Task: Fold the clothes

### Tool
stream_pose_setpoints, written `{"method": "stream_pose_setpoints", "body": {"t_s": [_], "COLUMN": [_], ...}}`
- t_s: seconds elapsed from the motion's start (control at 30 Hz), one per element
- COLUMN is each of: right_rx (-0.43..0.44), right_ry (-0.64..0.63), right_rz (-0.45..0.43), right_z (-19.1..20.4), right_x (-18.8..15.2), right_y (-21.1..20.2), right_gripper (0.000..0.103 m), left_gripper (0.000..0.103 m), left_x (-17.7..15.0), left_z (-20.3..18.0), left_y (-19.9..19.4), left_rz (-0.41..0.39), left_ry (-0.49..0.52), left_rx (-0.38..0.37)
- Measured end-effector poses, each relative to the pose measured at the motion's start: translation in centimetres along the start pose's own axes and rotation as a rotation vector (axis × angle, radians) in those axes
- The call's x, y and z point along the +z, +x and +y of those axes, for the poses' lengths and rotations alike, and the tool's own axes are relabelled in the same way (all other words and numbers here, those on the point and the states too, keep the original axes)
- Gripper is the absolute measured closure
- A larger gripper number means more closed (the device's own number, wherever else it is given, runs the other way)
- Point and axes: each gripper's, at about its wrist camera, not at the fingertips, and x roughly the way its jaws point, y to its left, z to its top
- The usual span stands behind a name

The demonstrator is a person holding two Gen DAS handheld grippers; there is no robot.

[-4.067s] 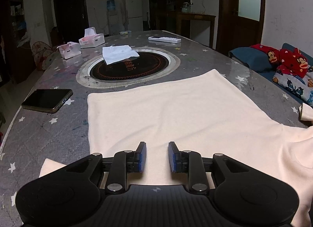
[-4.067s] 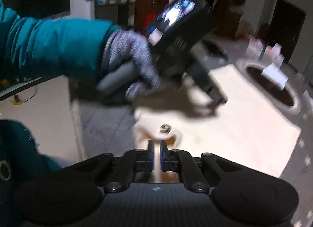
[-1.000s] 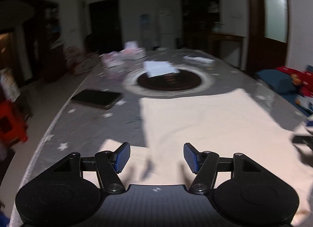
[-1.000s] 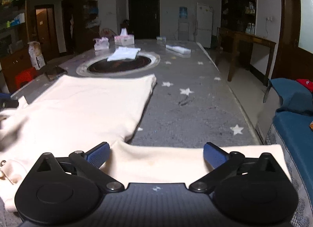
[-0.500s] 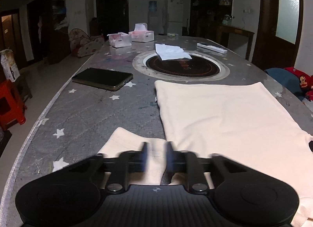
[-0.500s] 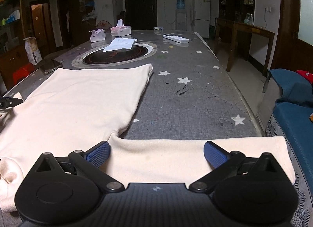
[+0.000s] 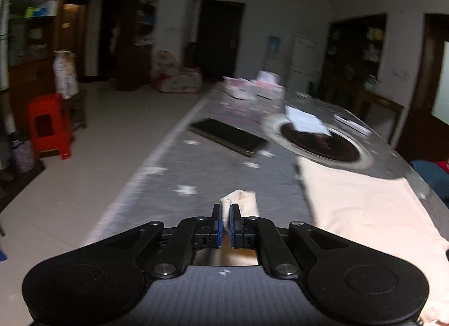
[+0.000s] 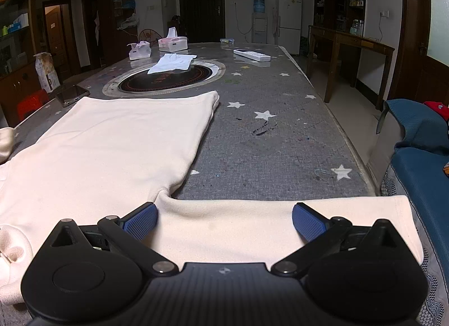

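My left tongs [image 7: 226, 220] have just clenched on the cream shirt's [image 8: 112, 140] left sleeve cuff [image 7: 240, 203], lifting it; my right tongs [image 8: 223, 220] hang released over the right sleeve [image 8: 280, 225] at 6 o'clock on the surface [image 8: 280, 140].

We see the shirt [image 8: 118, 140] spread flat on the table [image 8: 275, 140], one sleeve [image 8: 252, 225] running toward 3 o'clock along the near edge. At 12 o'clock beyond the hem, the inset burner [image 8: 168, 79] with a cloth [image 8: 172, 63] on it. Phone [image 8: 71, 95] at 10 o'clock, tissue boxes [image 8: 172, 42] behind the burner, remote [image 8: 251, 55] at 1 o'clock. Sofa [image 8: 421, 157] off the table at 3 o'clock.
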Motion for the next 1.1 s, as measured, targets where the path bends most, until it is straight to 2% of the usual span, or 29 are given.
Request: {"method": "stream_pose_setpoints", "body": {"t_s": [0.17,0.3,0.4,0.5,0.57,0.63,0.73,0.9,1.0,1.1], "right_rx": [-0.001,-0.001,-0.001,-0.001,-0.001,-0.001,-0.001,-0.001,0.000,0.000], "right_ry": [0.000,0.000,-0.001,0.000,0.000,0.000,0.000,0.000,0.001,0.002], "right_rz": [0.000,0.000,0.000,0.000,0.000,0.000,0.000,0.001,0.001,0.001], "right_z": [0.0,0.0,0.0,0.0,0.0,0.0,0.0,0.0,0.0,0.0], "right_x": [0.0,0.0,0.0,0.0,-0.1,-0.1,-0.1,-0.1,-0.1,-0.1], "right_y": [0.0,0.0,0.0,0.0,-0.1,-0.1,-0.1,-0.1,-0.1,-0.1], "right_gripper": [0.000,0.000,0.000,0.000,0.000,0.000,0.000,0.000,0.000,0.000], "left_gripper": [0.097,0.097,0.097,0.092,0.091,0.086,0.086,0.080,0.079,0.077], "left_x": [-0.8,-1.9,-3.0,-3.6,-3.4,-2.7,-2.0,-2.3,-2.9,-2.9], "left_z": [4.0,6.1,6.5,6.6,6.4,5.9,4.0,-0.5,-2.3,-1.8], "left_y": [-1.9,-2.5,-2.5,-2.0,-2.1,-2.6,-3.3,-1.8,0.1,0.6], "left_rz": [-0.006,0.024,0.056,0.081,0.067,0.038,0.014,0.065,0.103,0.105], "left_ry": [-0.037,-0.028,0.008,0.013,0.004,-0.003,-0.008,0.029,0.070,0.090], "left_rx": [0.113,0.203,0.253,0.294,0.322,0.330,0.223,-0.007,-0.039,-0.004]}}
